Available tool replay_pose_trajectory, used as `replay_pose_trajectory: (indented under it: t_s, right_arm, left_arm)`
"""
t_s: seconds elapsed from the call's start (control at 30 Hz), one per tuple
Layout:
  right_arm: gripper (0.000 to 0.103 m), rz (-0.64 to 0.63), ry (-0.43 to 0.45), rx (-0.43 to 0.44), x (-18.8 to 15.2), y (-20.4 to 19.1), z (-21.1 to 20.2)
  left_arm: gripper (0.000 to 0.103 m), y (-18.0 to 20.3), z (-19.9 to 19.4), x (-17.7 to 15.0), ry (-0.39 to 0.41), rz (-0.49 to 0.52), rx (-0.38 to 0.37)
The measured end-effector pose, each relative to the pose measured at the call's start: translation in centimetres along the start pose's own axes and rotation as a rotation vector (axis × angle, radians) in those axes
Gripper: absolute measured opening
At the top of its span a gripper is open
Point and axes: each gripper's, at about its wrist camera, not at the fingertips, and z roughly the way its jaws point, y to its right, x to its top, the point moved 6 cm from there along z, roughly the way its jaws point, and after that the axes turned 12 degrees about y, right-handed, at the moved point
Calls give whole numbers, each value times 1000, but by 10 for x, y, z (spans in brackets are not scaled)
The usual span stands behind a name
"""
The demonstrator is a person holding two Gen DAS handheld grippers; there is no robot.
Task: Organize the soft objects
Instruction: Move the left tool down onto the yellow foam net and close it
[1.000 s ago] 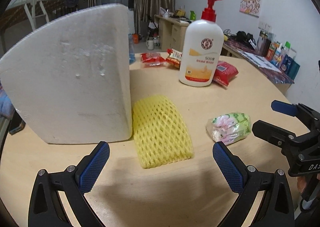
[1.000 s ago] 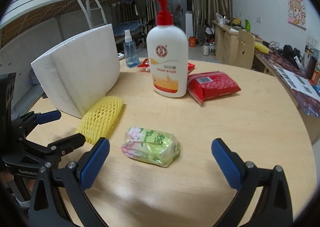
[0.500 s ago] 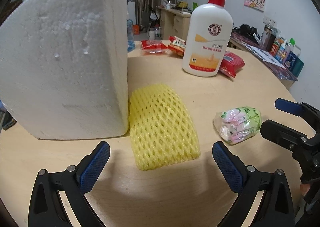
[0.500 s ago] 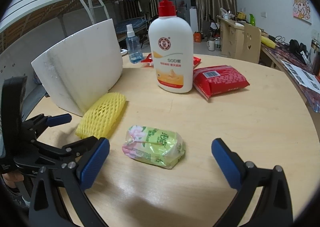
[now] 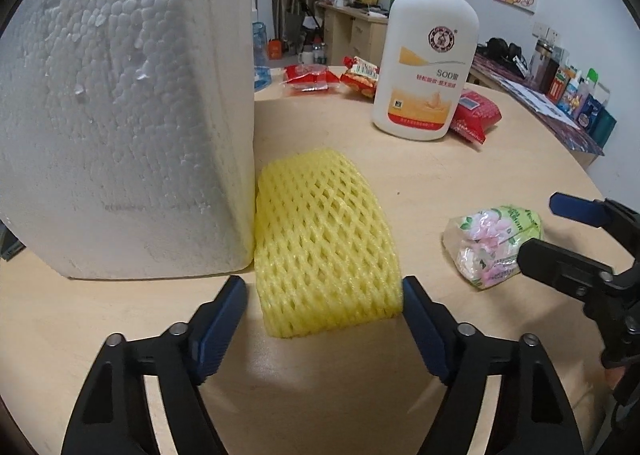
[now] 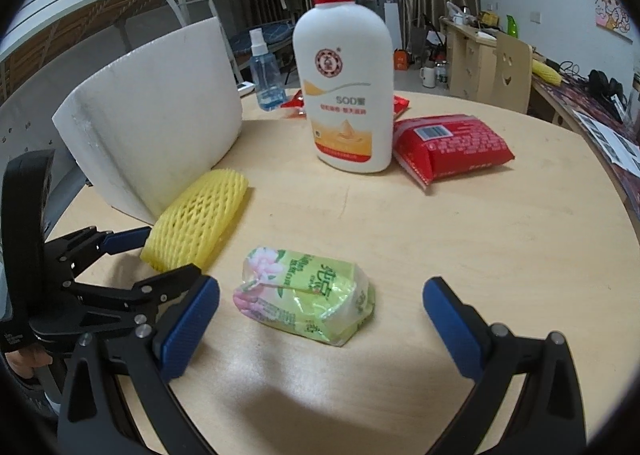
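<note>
The left gripper [image 5: 322, 315] stands open, its blue pads flanking the near end of the net [image 5: 324, 239], which touches the foam [image 5: 120, 115] to its left. The right gripper [image 6: 320, 319] gapes open around the tissues [image 6: 304, 301] (not touching) on the counter [image 6: 480, 247].

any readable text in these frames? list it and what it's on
"SOD": orange label of the white pump bottle, followed by Chinese characters I can't make out.
Round red emblem above it: too small to read.
Green tissue pack: large Chinese characters, not legible.
Red packet: barcode and white print, too blurred.
Left gripper body lettering: unreadable.
</note>
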Motion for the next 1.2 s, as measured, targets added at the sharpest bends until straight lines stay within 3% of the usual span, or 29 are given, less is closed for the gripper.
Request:
replay_pose_trajectory:
  t_s: [0.23,0.5,1.2]
  right_arm:
    - [103,-3,-16,3,-2,-2,6]
    - [103,4,-11,10,-2,-2,7]
    - [103,-79,-48,-85,-4,-23,15]
  left_arm:
    - [52,1,-2,3,14,-9,-29]
    - [9,7,-9,7,56,7,-77]
    - [9,8,-22,9,91,-1,-123]
